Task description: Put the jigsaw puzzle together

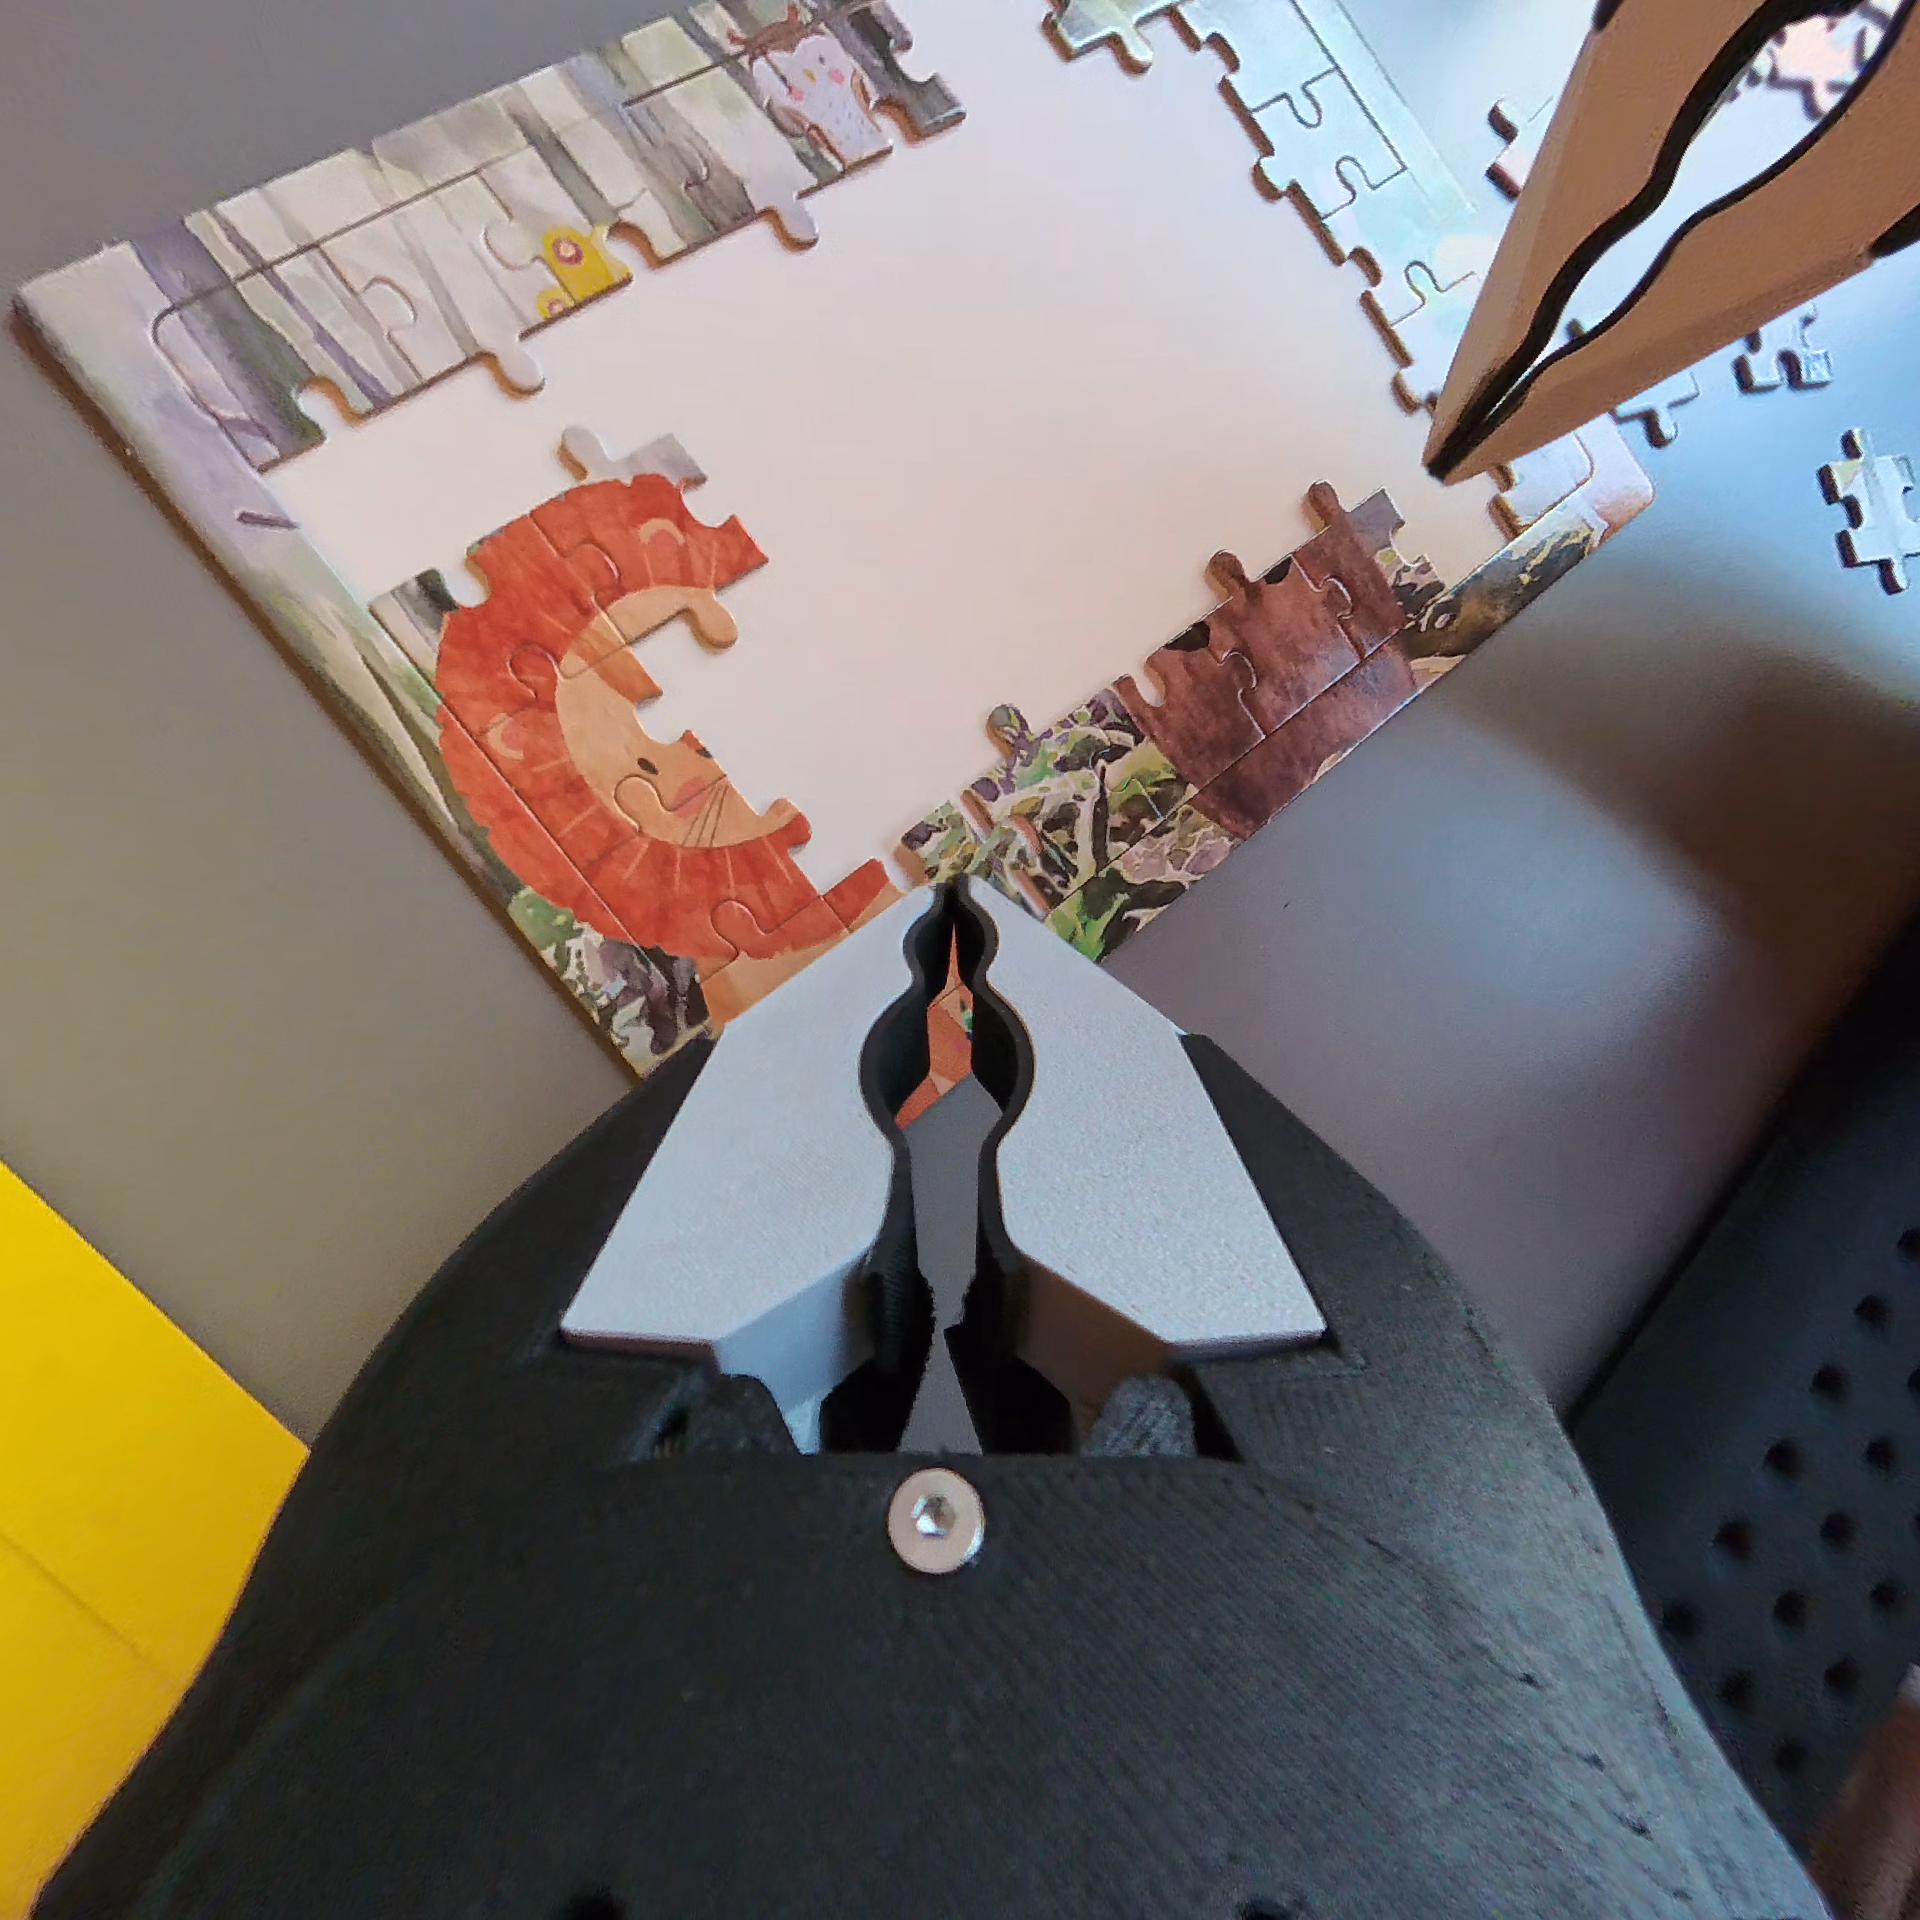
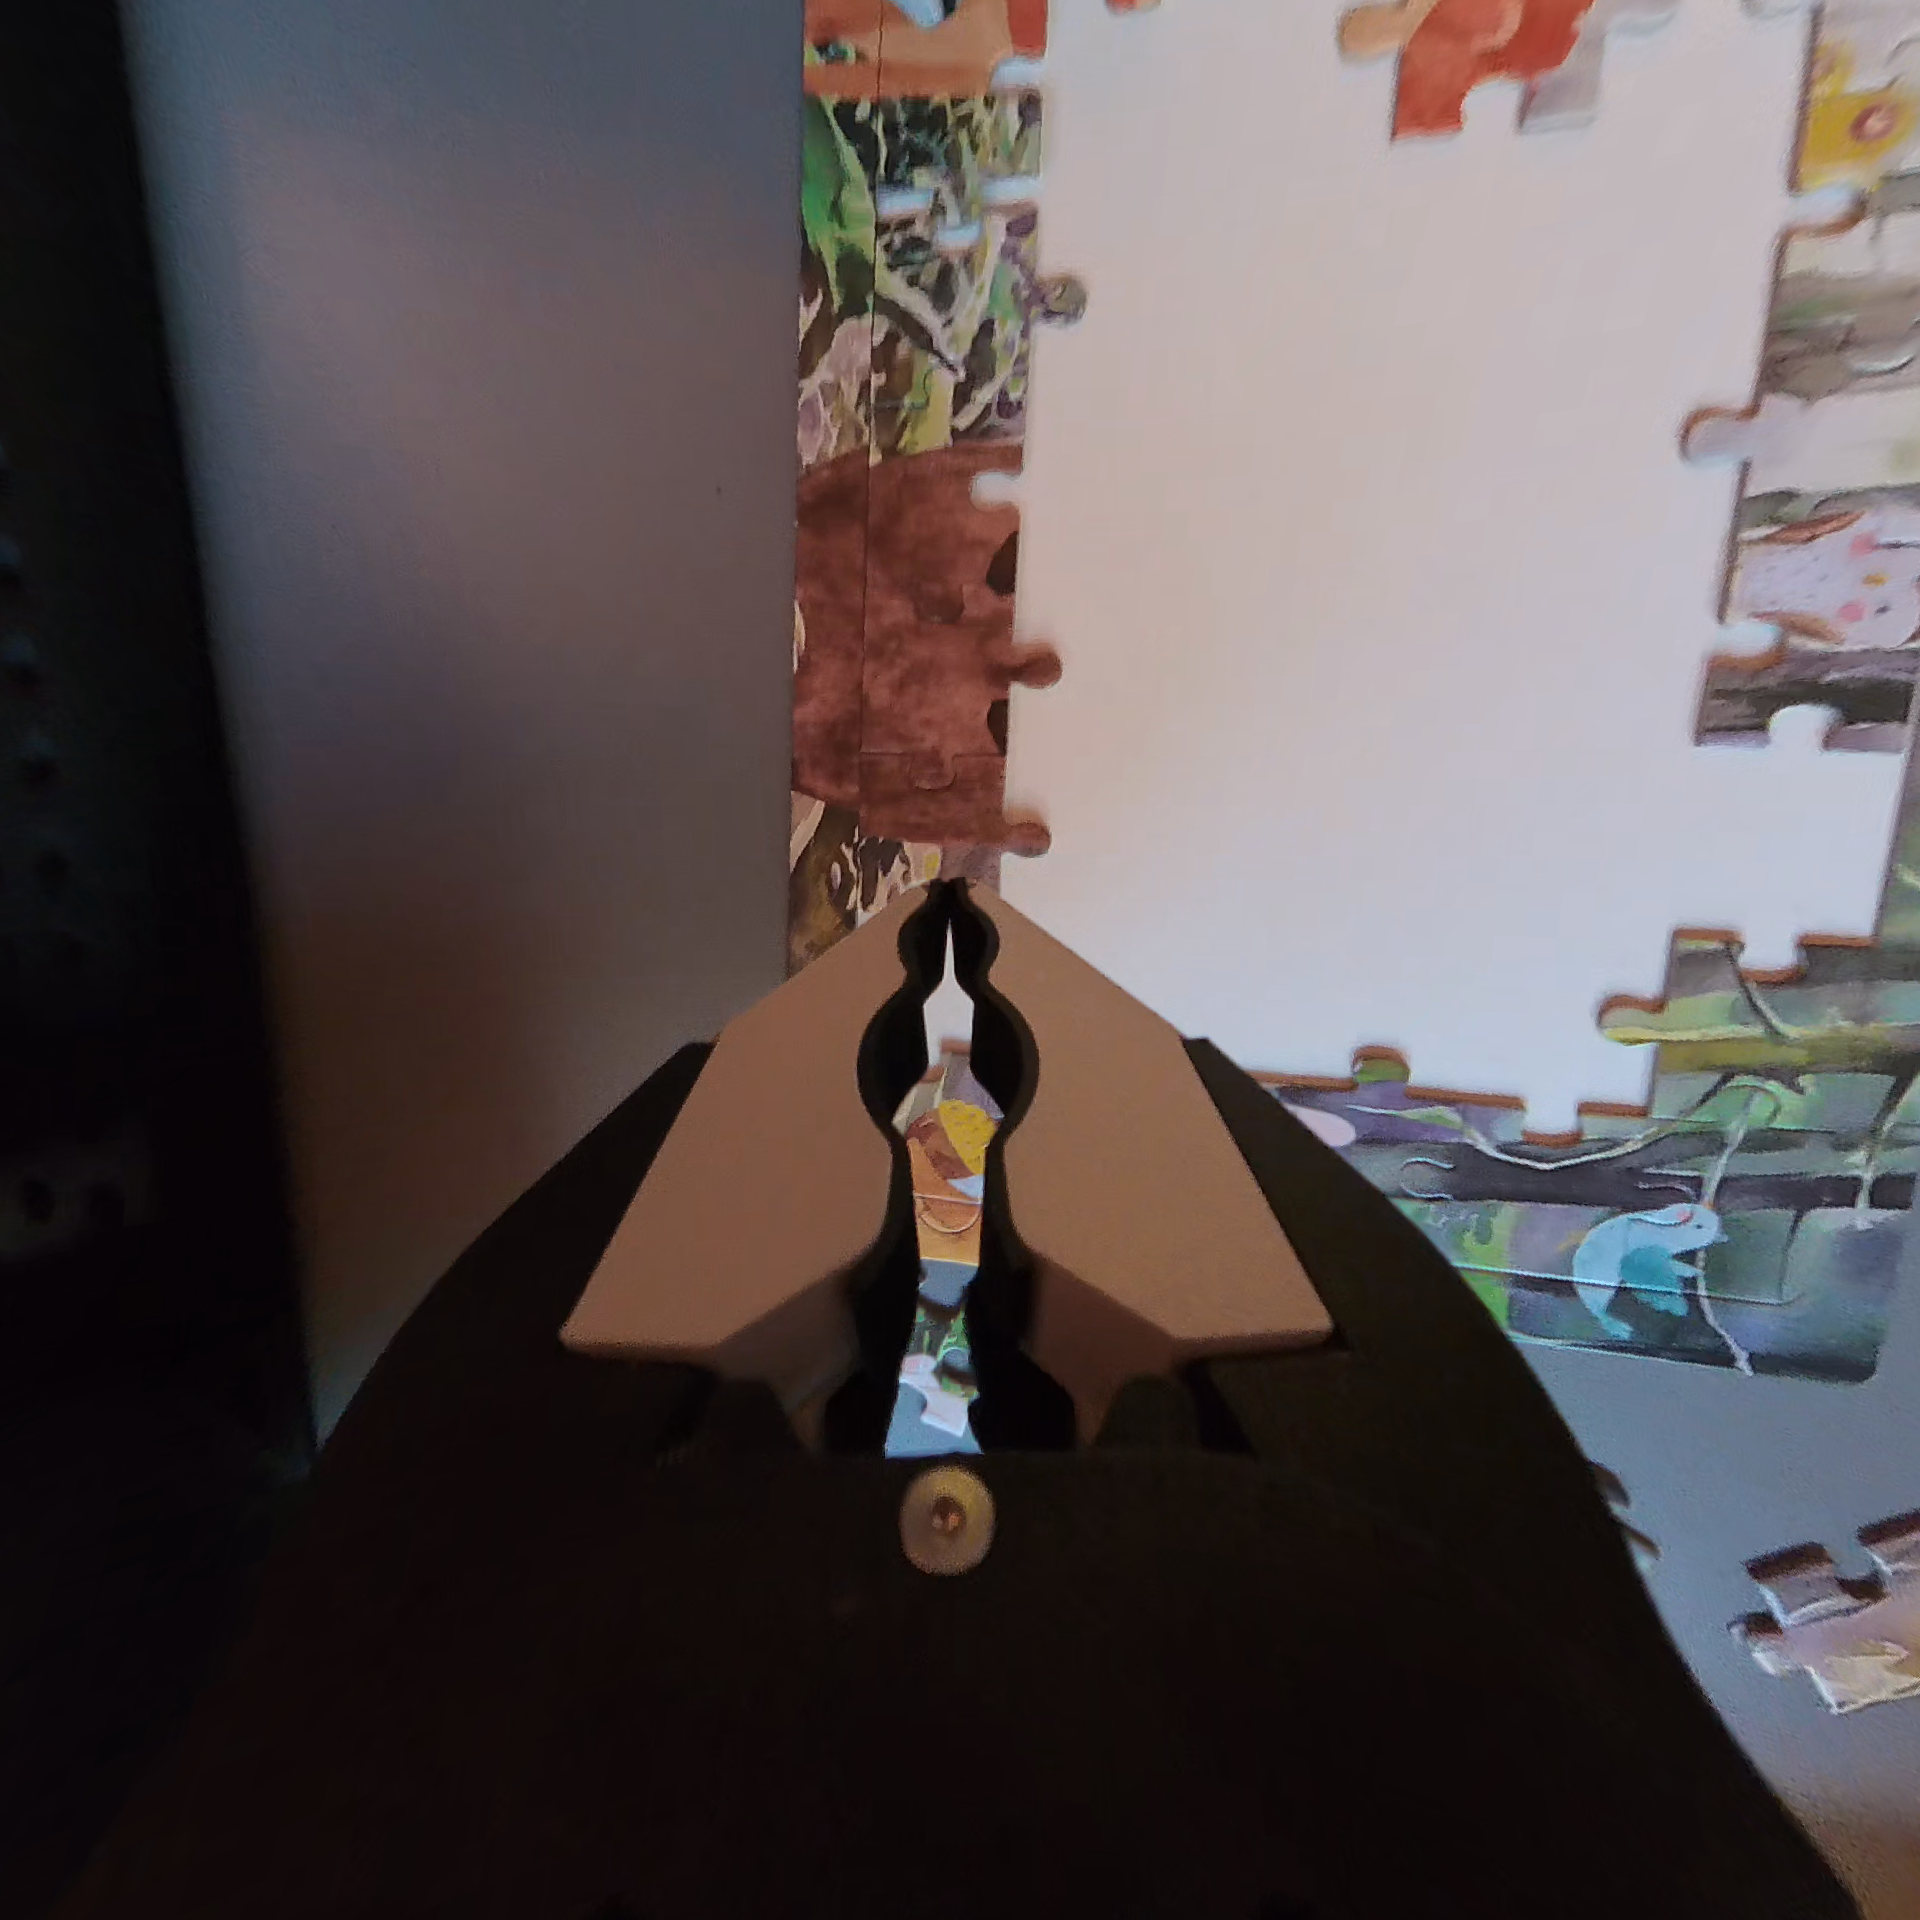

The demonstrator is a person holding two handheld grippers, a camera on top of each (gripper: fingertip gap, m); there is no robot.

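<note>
The jigsaw puzzle board [image 1: 935,468] lies on a grey table, its white middle bare. Joined pieces line its edges: an orange lion [image 1: 582,748], brown and leafy pieces [image 1: 1278,665], and grey tree pieces [image 1: 436,270]. My left gripper [image 1: 956,888] is shut, its tips over the board's near edge beside the lion, with nothing seen held. My right gripper [image 2: 951,888] is shut, its tips at the end of the brown pieces [image 2: 914,644] near a board corner. It also shows in the left wrist view [image 1: 1444,468]. I see no piece in it.
Loose pieces lie on the table beside the board [image 1: 1875,520] [image 2: 1839,1631]. A yellow surface [image 1: 104,1434] lies at the near left. A black perforated surface [image 1: 1787,1507] borders the table at the near right.
</note>
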